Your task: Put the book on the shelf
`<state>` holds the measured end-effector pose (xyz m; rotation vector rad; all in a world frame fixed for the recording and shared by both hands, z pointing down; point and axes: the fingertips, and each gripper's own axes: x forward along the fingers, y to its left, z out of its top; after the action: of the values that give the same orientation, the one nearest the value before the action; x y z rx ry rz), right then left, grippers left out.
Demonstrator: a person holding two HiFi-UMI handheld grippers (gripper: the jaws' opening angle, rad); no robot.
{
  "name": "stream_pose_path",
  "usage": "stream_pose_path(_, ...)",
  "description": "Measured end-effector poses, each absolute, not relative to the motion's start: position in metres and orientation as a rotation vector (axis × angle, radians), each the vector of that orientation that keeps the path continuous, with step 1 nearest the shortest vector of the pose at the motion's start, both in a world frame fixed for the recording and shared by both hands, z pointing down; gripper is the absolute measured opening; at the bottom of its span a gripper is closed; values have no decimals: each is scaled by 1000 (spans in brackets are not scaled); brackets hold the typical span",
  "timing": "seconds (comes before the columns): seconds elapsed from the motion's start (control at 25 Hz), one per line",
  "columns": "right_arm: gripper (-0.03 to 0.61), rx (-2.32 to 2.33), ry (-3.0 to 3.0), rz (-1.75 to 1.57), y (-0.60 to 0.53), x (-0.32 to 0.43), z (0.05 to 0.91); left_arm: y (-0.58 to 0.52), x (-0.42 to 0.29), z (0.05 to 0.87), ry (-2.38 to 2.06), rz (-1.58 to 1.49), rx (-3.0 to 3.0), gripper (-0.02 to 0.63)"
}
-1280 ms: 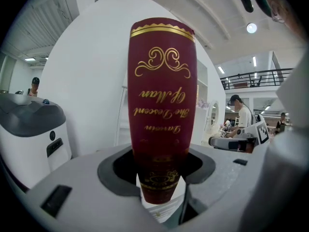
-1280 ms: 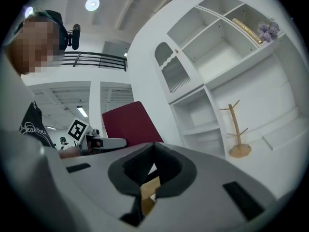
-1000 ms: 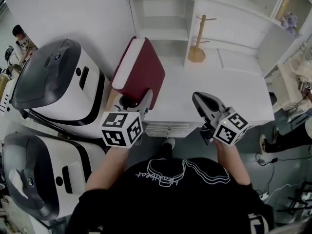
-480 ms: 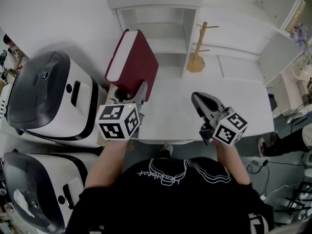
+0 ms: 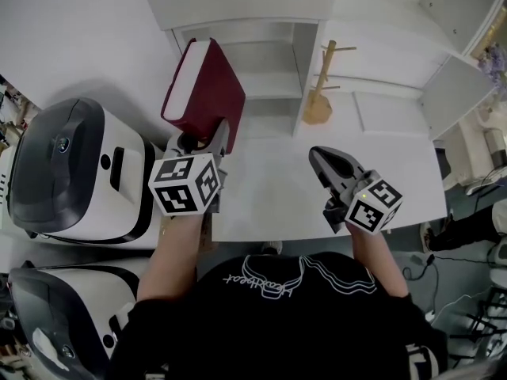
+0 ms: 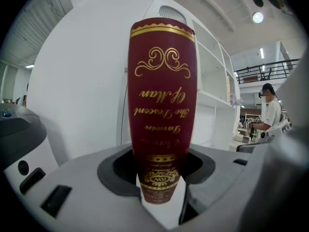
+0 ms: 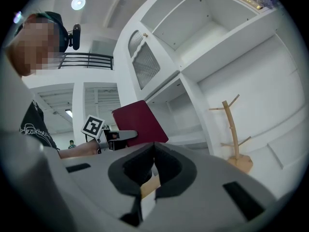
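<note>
My left gripper [image 5: 207, 135] is shut on the lower end of a dark red book [image 5: 204, 85] with white page edges. The book is held tilted in the air, just left of the white shelf unit [image 5: 273, 54], near its lower open compartment. In the left gripper view the book's spine [image 6: 161, 95] with gold lettering stands upright between the jaws, filling the middle. My right gripper [image 5: 321, 158] hovers over the white table, shut and empty. From the right gripper view, the book [image 7: 140, 122] and left gripper [image 7: 120, 137] show at centre left, before the shelf [image 7: 193, 105].
A wooden mug tree [image 5: 321, 93] stands on the table [image 5: 317, 204] right of the shelf's divider. Two large white and grey machines [image 5: 71, 165] sit at the left below the table edge. A person [image 6: 270, 110] stands far off at the right.
The left gripper has carried the book up and forward, closer to the shelf. The right gripper has stayed about where it was, still shut.
</note>
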<state>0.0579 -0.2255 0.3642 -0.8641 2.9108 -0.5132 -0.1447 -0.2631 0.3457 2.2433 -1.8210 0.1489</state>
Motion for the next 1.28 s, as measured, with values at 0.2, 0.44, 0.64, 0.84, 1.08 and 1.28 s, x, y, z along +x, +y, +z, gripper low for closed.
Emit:
stream_pose_path(0.2, 6, -865, 2910, -521, -237, 54, 366, -279, -149, 347, -1835, 175, 2235, 212)
stream_pose_path(0.44, 6, -875, 2910, -525, -245, 51, 366, -290, -152, 352, -1835, 188, 2211, 212)
stream_pose_path(0.64, 6, -876, 2907, -524, -249, 49, 366, -294, -153, 348, -1837, 169, 2208, 212)
stream_pose_path(0.84, 6, -870, 2904, -530, -252, 46, 366, -301, -153, 342, -1861, 147, 2204, 212)
stream_pose_path(1.08, 6, -884, 2894, -530, -256, 48, 365, -315, -153, 337, -1913, 146, 2177, 212)
stream_pose_path(1.28, 6, -900, 2888, -533, -261, 51, 367, -331, -153, 336, -1949, 137, 2160, 212)
